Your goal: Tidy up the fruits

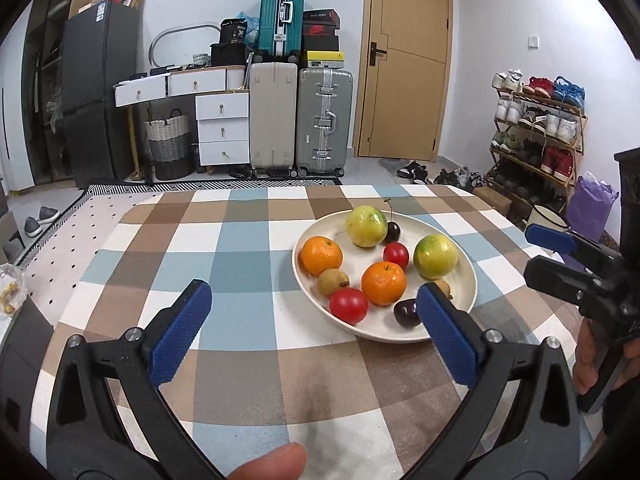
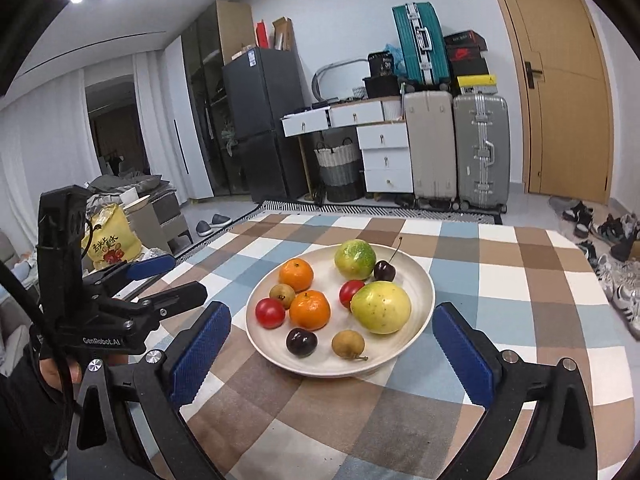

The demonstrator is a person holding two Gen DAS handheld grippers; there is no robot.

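Both tools stand released with nothing between their blue pads: the left tool (image 1: 316,334) hovers low over the checked counter (image 1: 240,248) just short of the plate (image 1: 464,300), and the right tool (image 2: 332,354) faces the plate (image 2: 424,300) from its other side, its near rim lying between the wide-spread fingers. All the fruit sits on that plate, none on the cloth. Counted: two oranges (image 2: 310,309), two green-yellow round fruits (image 2: 381,307), two red tomatoes (image 2: 270,313), two dark cherries (image 2: 301,342) and two small brown fruits (image 2: 347,344), ten pieces in one plate. The pieces lie close, several touching, so I judge the main risk to be a pad nudging a neighbour while reaching for one fruit; round fruit would roll over the shallow rim and off across the cloth. The small cherries and tomatoes look easy to squash or to squirt out of a hard pinch, and the stemmed cherry beside the far green fruit is tightly hemmed in. With both tools near one plate, they could also knock each other or tip the rim.
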